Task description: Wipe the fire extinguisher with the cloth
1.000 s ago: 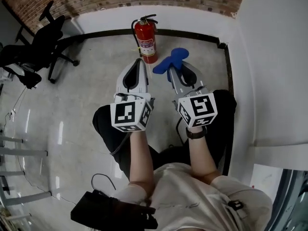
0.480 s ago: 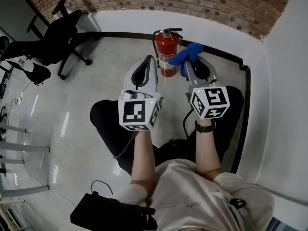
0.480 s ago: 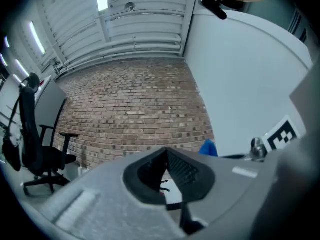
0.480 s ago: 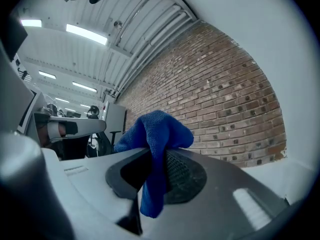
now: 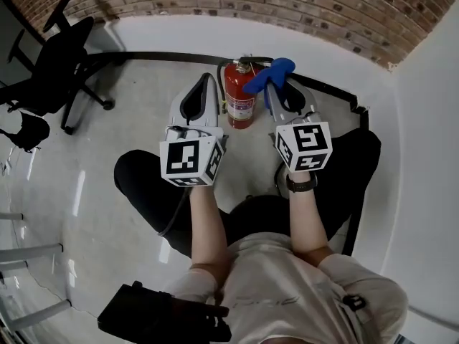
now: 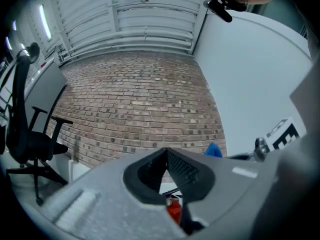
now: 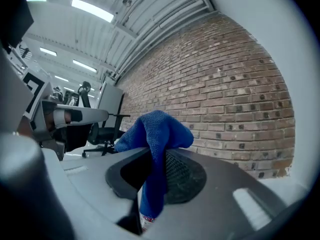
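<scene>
A red fire extinguisher (image 5: pixel 240 97) stands upright on the grey floor by the white wall base, between my two grippers in the head view. A sliver of the extinguisher (image 6: pixel 174 211) shows below the jaws in the left gripper view. My right gripper (image 5: pixel 274 82) is shut on a blue cloth (image 5: pixel 270 74), whose bunched end sticks out above the extinguisher's top right. In the right gripper view the blue cloth (image 7: pixel 156 149) hangs pinched between the jaws. My left gripper (image 5: pixel 209 82) is shut and holds nothing, just left of the extinguisher.
A black office chair (image 5: pixel 54 67) stands at the far left. A brick wall (image 5: pixel 301 6) runs along the back, a white wall (image 5: pixel 427 135) closes the right side. A black cable or strip (image 5: pixel 165 56) lines the wall base. A black bag (image 5: pixel 154 317) lies by the person's legs.
The view shifted so the extinguisher now sits between the grippers. The right gripper with the cloth has come up to the extinguisher's top; the left gripper has drawn alongside it.
</scene>
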{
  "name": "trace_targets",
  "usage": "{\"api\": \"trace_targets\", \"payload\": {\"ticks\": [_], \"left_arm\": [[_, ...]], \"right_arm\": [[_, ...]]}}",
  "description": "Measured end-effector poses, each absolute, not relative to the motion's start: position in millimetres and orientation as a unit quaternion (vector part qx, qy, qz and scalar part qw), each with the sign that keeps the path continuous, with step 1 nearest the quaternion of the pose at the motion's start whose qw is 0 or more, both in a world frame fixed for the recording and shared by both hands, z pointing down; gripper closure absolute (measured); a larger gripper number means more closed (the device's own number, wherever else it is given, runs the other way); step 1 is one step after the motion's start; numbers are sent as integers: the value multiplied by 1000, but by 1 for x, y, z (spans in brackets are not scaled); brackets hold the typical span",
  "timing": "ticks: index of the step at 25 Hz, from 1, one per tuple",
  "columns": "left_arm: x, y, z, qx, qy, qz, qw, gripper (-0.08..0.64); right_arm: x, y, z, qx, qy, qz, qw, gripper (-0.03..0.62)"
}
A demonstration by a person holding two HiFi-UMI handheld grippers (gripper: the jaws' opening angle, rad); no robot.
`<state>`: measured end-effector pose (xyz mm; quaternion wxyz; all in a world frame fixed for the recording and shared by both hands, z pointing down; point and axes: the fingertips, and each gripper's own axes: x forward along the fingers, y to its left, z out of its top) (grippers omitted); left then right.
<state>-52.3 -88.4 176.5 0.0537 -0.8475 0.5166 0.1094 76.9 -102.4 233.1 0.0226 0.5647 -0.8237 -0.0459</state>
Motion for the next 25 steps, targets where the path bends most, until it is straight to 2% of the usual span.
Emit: {"api": "trace_targets", "payload": {"ticks": [7,15,21,25], "left_arm": [[-64,-160,195,-845,525,79,65,558],[-75,-203,234,-842,535,63,36,558],[-71,-219,267,-844,533,51,-3,558],[-75,-232,274,-836,546,52,-10,558]], "right_arm": [[50,-181,292,585,-800,-5,133,525],[18,-220,370,578,-774,-20,258,525],[1,-224,404,547,-781,-73,293,535],[-23,-220,456,502,-784,-82,356,534]]}}
